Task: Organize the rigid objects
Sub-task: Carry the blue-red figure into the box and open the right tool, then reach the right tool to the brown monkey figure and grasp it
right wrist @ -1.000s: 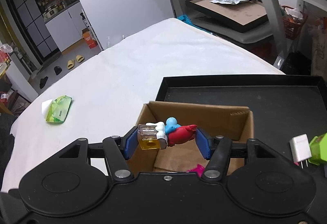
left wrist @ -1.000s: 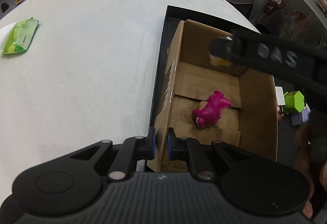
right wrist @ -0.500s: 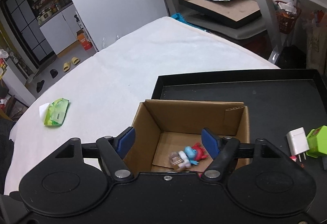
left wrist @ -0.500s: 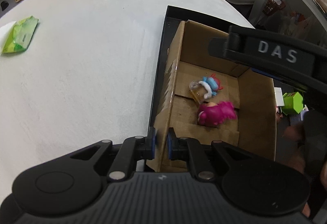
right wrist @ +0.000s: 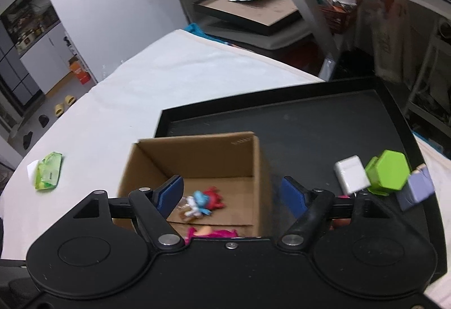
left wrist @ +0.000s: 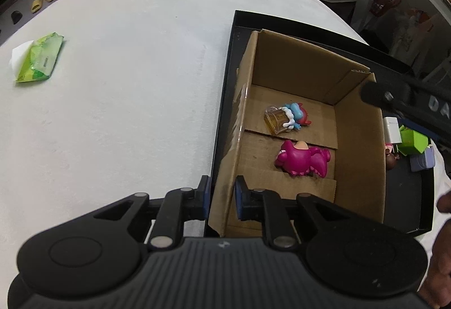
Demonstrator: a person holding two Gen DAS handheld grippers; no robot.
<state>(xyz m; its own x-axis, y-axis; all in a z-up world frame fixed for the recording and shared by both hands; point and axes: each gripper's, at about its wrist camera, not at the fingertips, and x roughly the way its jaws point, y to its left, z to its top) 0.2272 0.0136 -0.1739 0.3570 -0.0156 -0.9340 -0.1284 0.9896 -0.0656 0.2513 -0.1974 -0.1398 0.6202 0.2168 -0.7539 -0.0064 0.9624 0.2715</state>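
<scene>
Your left claw (left wrist: 221, 197) is matte black with blue pads, silver screws and a ribbed grey housing. Your right claw (right wrist: 232, 192) matches: black linkages, blue pads (right wrist: 172, 192), round silver screws; white lettering marks its side in the left view.

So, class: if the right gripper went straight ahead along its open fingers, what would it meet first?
Probably the right-hand wall of the cardboard box, whose top edge lies between the fingers of the right gripper. If it passes above that, the black tray comes next. Depth is hard to judge here.
</scene>
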